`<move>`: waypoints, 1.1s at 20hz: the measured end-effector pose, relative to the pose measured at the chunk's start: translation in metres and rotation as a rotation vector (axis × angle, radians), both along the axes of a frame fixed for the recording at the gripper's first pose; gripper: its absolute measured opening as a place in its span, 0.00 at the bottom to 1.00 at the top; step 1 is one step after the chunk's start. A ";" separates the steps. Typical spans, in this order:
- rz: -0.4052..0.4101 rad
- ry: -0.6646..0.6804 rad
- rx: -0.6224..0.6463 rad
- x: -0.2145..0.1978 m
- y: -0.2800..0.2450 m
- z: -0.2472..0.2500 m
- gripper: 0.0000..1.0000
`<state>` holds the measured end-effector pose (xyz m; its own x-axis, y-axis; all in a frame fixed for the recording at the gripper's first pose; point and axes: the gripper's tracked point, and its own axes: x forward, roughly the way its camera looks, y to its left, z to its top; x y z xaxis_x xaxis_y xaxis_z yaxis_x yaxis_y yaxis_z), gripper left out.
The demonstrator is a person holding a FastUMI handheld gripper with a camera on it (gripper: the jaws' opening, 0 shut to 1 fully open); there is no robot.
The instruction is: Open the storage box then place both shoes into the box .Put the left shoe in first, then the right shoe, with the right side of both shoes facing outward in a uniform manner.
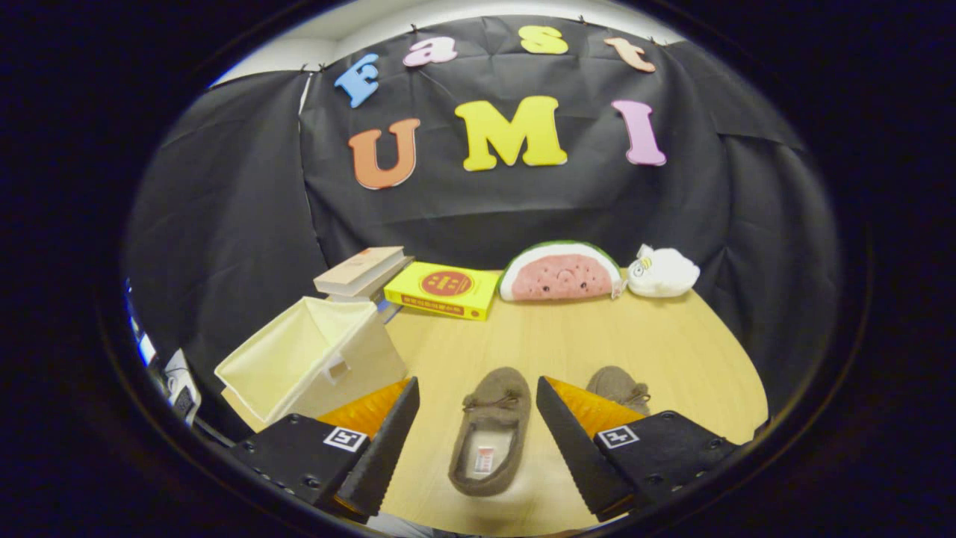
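A round-edged table [597, 336] with a pale wood-grain top carries everything. On its left side sits the storage box [314, 359], a cream fabric cube with a small cut-out handle; its top is open and it looks tilted toward the gripper. Behind it lie a stack of books [364, 270], and beside them a flat yellow book [446, 289] bearing a red round emblem whose writing is too small to read. Farther right along the back edge rest a plush watermelon slice [559, 272], half-round with a stitched face, and a small white plush toy [662, 272]. The gripper [476, 400] is held low over the near edge, fingers spread wide and gripping nothing. One brown fuzzy slipper [489, 430], with a bow and a small label on the insole, lies between the fingers; the second slipper [618, 386] lies just right, partly hidden behind the right finger.
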<state>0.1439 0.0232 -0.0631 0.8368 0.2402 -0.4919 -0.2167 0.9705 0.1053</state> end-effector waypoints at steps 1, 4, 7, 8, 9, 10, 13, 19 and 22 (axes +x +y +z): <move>-0.008 0.052 0.003 0.005 -0.006 -0.014 0.96; -0.030 0.177 -0.033 0.014 -0.019 -0.050 0.96; -0.028 0.291 -0.082 0.021 -0.027 -0.077 0.96; -0.031 0.323 -0.097 0.022 -0.030 -0.083 0.96; -0.030 0.354 -0.110 0.022 -0.033 -0.089 0.96; -0.029 0.385 -0.124 0.022 -0.036 -0.094 0.96; -0.040 0.484 -0.145 0.024 -0.042 -0.113 0.88; -0.004 0.637 -0.191 0.023 -0.035 -0.144 0.27; -0.027 0.668 -0.173 0.028 -0.034 -0.147 0.01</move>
